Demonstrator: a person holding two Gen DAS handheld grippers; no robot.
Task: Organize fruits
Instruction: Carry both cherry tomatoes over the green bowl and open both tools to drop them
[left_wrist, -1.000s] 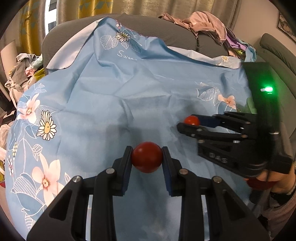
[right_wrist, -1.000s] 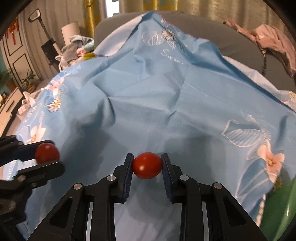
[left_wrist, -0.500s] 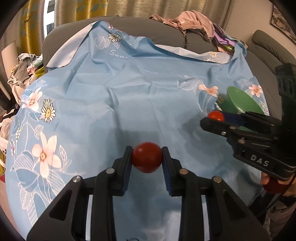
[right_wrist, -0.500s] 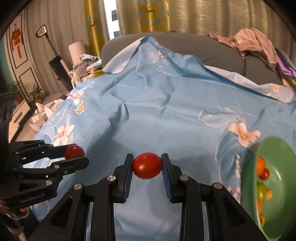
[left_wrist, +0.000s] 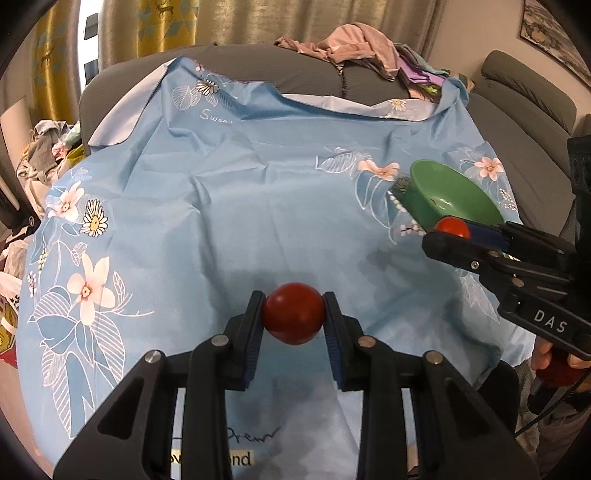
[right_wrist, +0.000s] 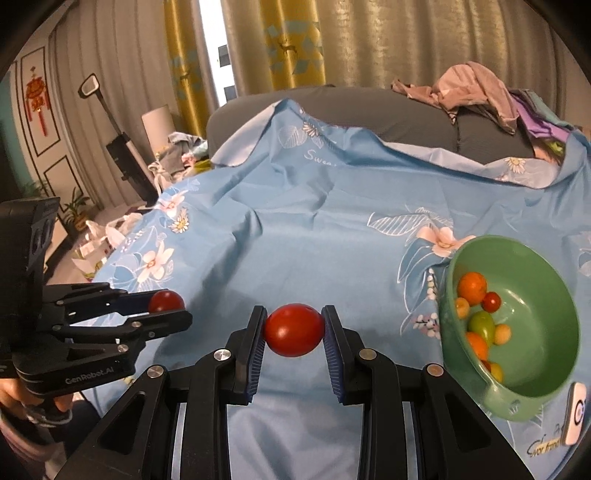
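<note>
Tomatoes (left_wrist: 293, 317) pinched, both grippers level, seemingly airborne

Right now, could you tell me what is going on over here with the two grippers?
A person is sorting small fruits. The left gripper is shut on a red tomato, and the right gripper is shut on another red tomato. Both hang above the blue floral cloth. The green bowl, to the right, already holds several small fruits.

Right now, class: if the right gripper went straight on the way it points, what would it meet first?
Probably the blue floral cloth. The right gripper, shut on a red tomato, points left of the green bowl. Depth is unclear.
</note>
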